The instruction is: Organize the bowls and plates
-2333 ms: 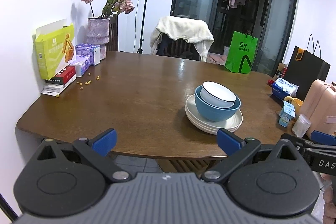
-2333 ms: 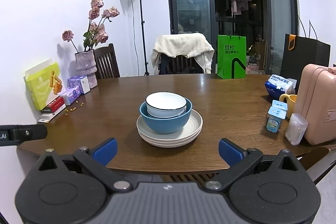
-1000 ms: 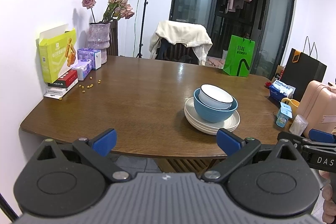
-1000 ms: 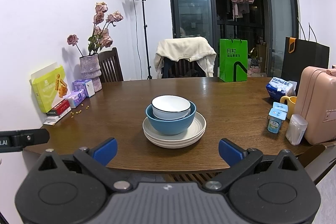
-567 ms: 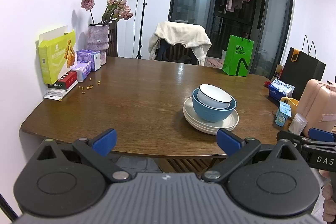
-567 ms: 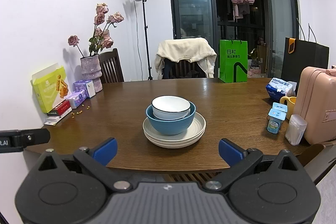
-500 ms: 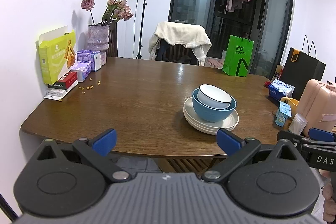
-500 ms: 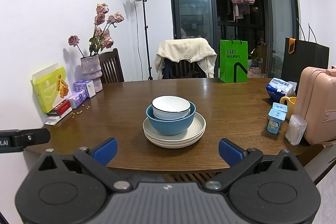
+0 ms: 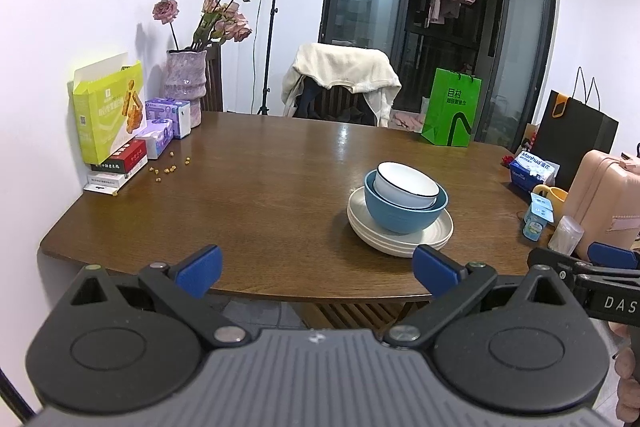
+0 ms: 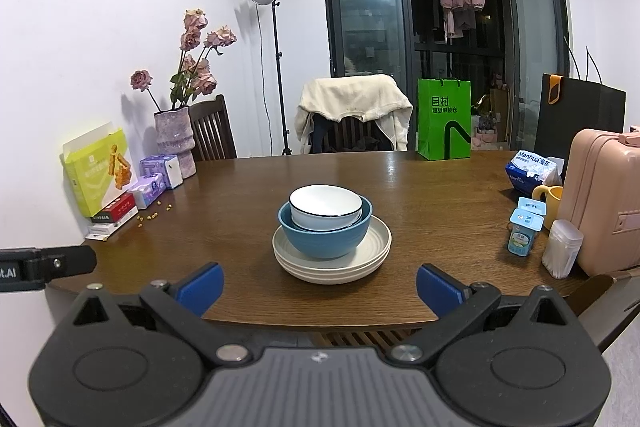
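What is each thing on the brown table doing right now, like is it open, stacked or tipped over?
Small white bowl: upright, nested in the blue bowl.
Big blue bowl: upright on the plates.
Cream plates: stacked flat.
Yellow-green cardboard box: lid flap open.
Green paper bag: standing upright.
Left gripper: open, holding nothing.
Right gripper: open, holding nothing.

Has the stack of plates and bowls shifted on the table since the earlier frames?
No. The stack keeps its place relative to the yogurt cup and table edge; only the cameras drifted.
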